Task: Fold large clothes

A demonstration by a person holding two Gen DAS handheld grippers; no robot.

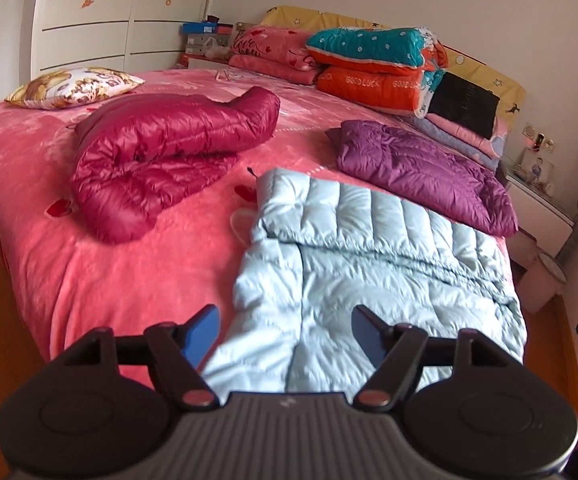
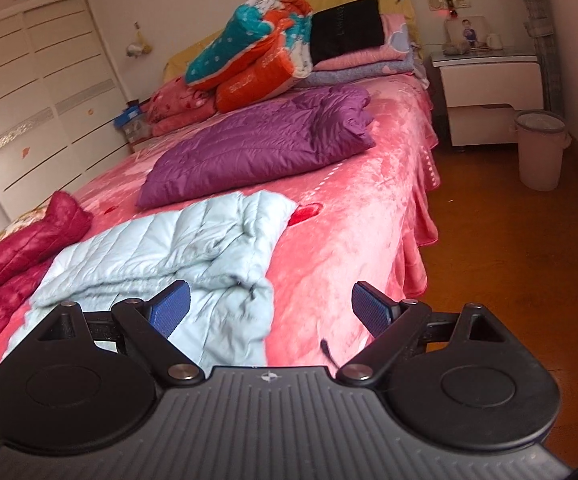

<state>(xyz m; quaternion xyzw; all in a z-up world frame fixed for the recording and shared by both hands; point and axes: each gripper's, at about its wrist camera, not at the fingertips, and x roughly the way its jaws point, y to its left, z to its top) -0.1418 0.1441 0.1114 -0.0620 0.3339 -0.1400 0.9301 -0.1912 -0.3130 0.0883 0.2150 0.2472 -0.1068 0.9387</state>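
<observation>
Left wrist view: the left gripper (image 1: 285, 330) hangs above the near edge of the bed (image 1: 121, 264), tilted down toward it. Its blue pads (image 1: 203, 330) stand spread wide with nothing pinched between them. The light blue down jacket (image 1: 369, 256) lies straight ahead and below, its near hem showing in the gap between the jaws without touching either pad; it is folded over on itself, the upper layer lying across the far half. To the left of the claw runs a broad bare stretch of pink bedspread down to the bed's near-left edge. Farther ahead and left lies a folded crimson jacket (image 1: 169, 160), well apart from the blue one; ahead and right lies a purple jacket (image 1: 421, 172), whose near edge lies against the blue jacket's far right side. A stack of folded quilts (image 1: 373, 64) stands beyond, at the headboard. At the far right edge a bit of the other tool shows.

Right wrist view: the right gripper (image 2: 271, 310) also points down at the bed (image 2: 353, 240), over its near part, jaws spread and empty. The light blue down jacket (image 2: 169, 248) sits ahead and to the left, passing behind the left pad (image 2: 171, 308). Ahead and right is open bedspread, then the frilled bed edge and bare wooden floor (image 2: 509, 264). A bin (image 2: 539, 152) and a nightstand (image 2: 485, 92) stand far off to the right.
</observation>
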